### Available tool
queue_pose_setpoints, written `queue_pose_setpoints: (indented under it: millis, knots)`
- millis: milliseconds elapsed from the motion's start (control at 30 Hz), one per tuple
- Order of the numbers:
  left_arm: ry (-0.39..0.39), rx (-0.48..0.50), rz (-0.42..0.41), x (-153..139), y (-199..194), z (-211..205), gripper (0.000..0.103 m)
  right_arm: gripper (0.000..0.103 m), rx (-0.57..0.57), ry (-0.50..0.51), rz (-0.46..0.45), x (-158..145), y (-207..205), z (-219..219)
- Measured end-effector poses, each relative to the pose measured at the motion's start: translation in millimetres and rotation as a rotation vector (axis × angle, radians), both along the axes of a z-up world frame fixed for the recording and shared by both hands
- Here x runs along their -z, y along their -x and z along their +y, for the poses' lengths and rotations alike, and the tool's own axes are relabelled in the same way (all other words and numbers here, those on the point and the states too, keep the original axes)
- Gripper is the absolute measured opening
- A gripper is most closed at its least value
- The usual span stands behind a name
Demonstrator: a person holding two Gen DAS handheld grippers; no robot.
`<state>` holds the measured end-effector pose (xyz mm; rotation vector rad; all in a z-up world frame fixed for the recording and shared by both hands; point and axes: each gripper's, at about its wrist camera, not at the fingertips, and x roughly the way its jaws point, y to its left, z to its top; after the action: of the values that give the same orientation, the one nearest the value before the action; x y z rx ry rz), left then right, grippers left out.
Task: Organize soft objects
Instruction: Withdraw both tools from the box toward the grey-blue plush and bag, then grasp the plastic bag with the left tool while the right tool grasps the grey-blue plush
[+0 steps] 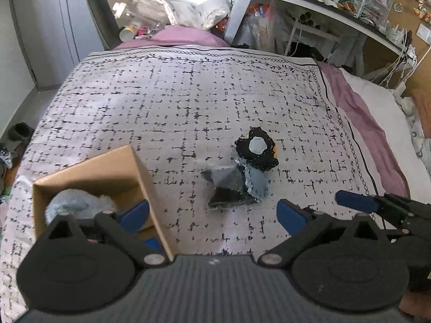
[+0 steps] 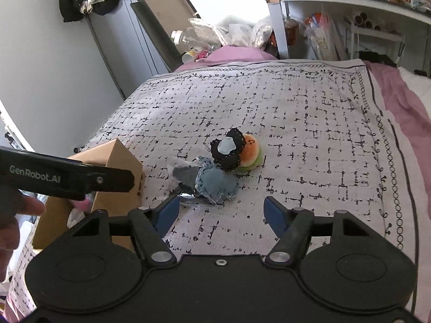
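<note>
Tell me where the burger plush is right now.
In the right wrist view the burger plush lies mid-bedspread, tucked behind the black knit piece, right of the cardboard box.

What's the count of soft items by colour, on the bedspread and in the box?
Black, on bedspread: 1
Blue denim: 1
Orange and green burger plush: 1
Dark grey piece: 1
Light blue fluffy, in cardboard box: 1
Total: 5
</note>
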<state>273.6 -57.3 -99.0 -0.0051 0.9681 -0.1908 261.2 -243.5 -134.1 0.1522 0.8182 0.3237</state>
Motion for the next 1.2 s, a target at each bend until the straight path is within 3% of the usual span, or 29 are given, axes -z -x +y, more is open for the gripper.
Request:
queue_pose_setpoints:
  millis: [133, 567, 800, 833, 900, 1000, 1200]
  knots:
    - [-0.004, 0.009, 0.003, 9, -13, -5, 0.099, 0.063, 0.001, 0.005, 0.021, 6, -12, 3]
    - [0.004, 0.033, 0.063, 42, -53, -7, 0.063, 0.059, -0.02, -0.039, 0.062, 35, -48, 9]
    - [0.007, 0.045, 0.084, 54, -66, -6, 0.059, 0.057, -0.055, -0.065, 0.075, 49, -66, 21]
    - [0.006, 0.048, 0.087, 55, -68, -6, 0.059, 0.054, -0.062, -0.055, 0.076, 52, -68, 23]
    - [0.001, 0.05, 0.09, 58, -71, -7, 0.059, 0.03, -0.074, -0.035, 0.085, 56, -72, 25]
    - [-0.007, 0.061, 0.091, 59, -76, -11, 0.059, 0.022, -0.075, -0.044, 0.118, 61, -75, 19]
    - [-0.03, 0.075, 0.119, 66, -85, -23, 0.063, 0.02, -0.068, 0.013, 0.11, 59, -72, 9]
